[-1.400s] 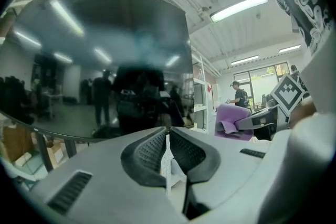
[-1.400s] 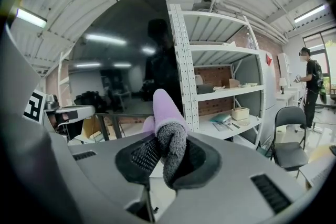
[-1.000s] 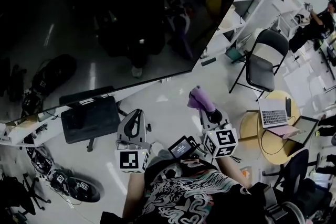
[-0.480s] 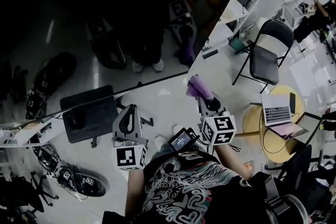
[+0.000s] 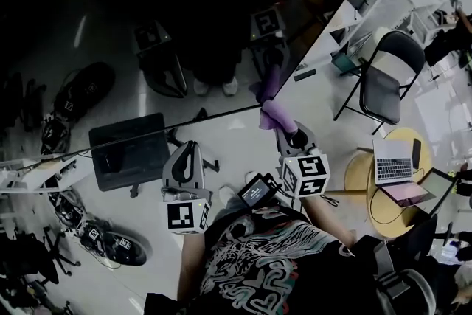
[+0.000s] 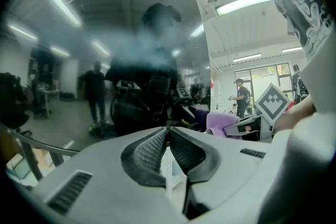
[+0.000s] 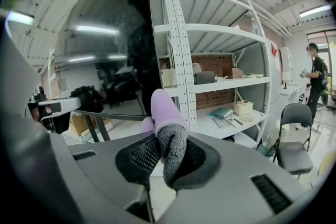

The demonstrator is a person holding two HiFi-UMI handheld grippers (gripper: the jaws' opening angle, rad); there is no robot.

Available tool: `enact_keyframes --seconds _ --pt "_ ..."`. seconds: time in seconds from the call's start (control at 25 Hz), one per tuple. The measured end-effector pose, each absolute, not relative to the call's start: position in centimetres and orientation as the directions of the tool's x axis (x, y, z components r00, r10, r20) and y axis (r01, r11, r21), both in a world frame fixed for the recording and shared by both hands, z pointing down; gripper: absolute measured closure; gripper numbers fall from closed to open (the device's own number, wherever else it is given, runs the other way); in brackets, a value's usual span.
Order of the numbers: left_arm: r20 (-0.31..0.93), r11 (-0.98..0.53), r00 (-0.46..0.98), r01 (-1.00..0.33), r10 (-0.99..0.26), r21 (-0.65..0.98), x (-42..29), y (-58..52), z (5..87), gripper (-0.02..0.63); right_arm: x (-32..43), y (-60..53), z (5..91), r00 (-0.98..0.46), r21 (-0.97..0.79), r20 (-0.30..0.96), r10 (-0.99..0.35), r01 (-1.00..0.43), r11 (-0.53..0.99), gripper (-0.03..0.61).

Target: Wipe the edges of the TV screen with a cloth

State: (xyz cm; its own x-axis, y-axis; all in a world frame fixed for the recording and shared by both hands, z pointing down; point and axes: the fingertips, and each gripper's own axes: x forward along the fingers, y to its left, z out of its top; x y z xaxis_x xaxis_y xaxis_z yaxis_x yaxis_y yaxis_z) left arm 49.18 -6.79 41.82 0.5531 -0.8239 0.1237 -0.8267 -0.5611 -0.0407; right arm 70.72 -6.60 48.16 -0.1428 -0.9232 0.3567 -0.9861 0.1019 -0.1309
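Observation:
A large dark TV screen (image 5: 147, 18) fills the upper left of the head view and mirrors the room. My right gripper (image 5: 284, 127) is shut on a purple cloth (image 5: 275, 112), whose tip sits at the screen's lower right corner. The right gripper view shows the purple and grey cloth (image 7: 167, 128) pinched between the jaws, with the screen's right edge (image 7: 152, 50) just ahead. My left gripper (image 5: 186, 160) hangs below the screen's bottom edge, its jaws shut with nothing between them. Seen from the left gripper view, the reflective screen (image 6: 115, 60) is straight in front.
White shelving (image 7: 220, 81) stands right of the screen. A black folding chair (image 5: 387, 81) and a round table with laptops (image 5: 394, 173) are at the right. A dark stool (image 5: 129, 151) and cases on the floor (image 5: 103, 243) lie at the left.
The right gripper carried the cloth up toward the screen's lower right corner. The whole view has drawn closer to the screen. The left gripper stayed low.

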Motion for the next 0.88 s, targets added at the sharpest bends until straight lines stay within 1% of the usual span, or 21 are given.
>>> enact_keyframes --seconds 0.16,0.68,0.88 --pt "0.127 -0.548 0.539 -0.835 -0.833 -0.047 49.1 -7.3 41.9 0.581 70.2 -7.2 47.9 -0.172 -0.113 0.347 -0.922 -0.983 0.141 0.491" --pt "0.139 -0.528 0.516 -0.847 -0.845 -0.066 49.3 -9.3 41.4 0.581 68.2 -10.0 46.5 -0.252 0.021 0.307 -0.918 -0.962 0.271 0.491" --pt "0.15 -0.513 0.499 -0.855 -0.854 -0.078 48.9 -9.7 41.5 0.581 68.1 -10.3 46.4 -0.274 0.011 0.305 -0.912 -0.957 0.291 0.491"
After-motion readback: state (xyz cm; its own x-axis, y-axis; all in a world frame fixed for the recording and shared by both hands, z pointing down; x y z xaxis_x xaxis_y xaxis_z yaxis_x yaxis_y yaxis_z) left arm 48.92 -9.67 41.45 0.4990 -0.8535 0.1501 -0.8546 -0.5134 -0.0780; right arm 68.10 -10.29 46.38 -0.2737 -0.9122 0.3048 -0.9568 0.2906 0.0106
